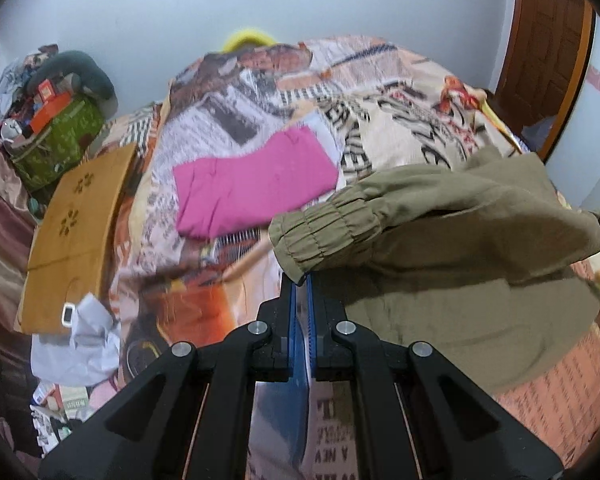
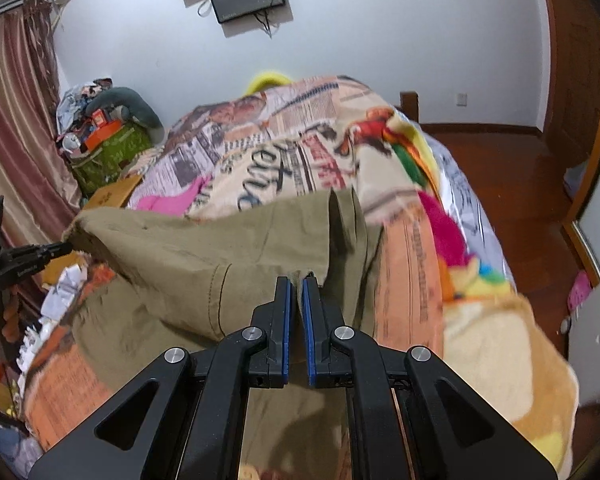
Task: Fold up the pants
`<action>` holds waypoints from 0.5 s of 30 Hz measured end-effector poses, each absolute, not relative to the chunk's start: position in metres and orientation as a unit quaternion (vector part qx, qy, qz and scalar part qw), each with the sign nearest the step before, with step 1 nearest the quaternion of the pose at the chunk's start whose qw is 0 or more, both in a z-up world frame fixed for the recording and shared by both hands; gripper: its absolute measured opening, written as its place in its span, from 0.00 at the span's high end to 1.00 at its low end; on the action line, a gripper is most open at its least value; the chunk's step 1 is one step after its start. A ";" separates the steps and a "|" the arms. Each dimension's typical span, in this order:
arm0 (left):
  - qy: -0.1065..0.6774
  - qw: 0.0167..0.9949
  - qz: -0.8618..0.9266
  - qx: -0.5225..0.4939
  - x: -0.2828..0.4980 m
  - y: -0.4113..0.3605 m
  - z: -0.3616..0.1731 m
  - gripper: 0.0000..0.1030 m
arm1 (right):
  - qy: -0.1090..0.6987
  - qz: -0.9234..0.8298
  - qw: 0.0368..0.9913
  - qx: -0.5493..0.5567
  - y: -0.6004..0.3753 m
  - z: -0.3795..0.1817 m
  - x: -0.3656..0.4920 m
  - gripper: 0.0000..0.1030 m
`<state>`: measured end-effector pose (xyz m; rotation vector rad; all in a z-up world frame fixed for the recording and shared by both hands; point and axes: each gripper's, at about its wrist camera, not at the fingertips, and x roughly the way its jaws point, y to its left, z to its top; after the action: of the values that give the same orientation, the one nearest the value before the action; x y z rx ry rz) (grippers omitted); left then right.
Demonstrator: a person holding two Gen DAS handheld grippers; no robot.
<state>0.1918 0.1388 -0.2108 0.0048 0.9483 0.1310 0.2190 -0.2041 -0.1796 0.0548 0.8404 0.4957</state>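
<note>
Left view: left hand-held gripper (image 1: 301, 280) clamped on elastic cuff of olive pants (image 1: 460, 240), center-right, lifted over bed (image 1: 220, 292). Right view: right hand-held gripper (image 2: 296, 280) pinching pants edge, mid-frame. Soft, light, droopy fabric; grab cuffs/hems.

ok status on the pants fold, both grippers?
Left gripper shut on khaki pants at the elastic cuff. Right gripper shut on the other edge. Pants lifted over the bed. Folded pink garment lies beyond, apart.

Soft even indoor light; fisheye-warped edges, slight motion blur.
</note>
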 end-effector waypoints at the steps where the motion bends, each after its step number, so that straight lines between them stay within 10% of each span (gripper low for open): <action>1: 0.460 0.886 0.061 0.001 0.188 0.138 -0.213 0.95 | 0.407 0.237 0.882 0.027 -0.206 -0.183 0.215 0.94; 10: 0.484 0.873 0.058 -0.005 0.159 0.129 -0.230 0.91 | 0.447 0.226 0.865 0.015 -0.216 -0.204 0.191 0.91; 15: 0.478 0.876 0.058 -0.002 0.147 0.126 -0.221 0.62 | 0.455 0.220 0.863 0.006 -0.217 -0.198 0.183 0.90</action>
<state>0.1471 0.1257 -0.2215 -0.0047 0.9983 0.1200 0.1832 -0.2175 -0.1981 0.0127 0.9546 0.4605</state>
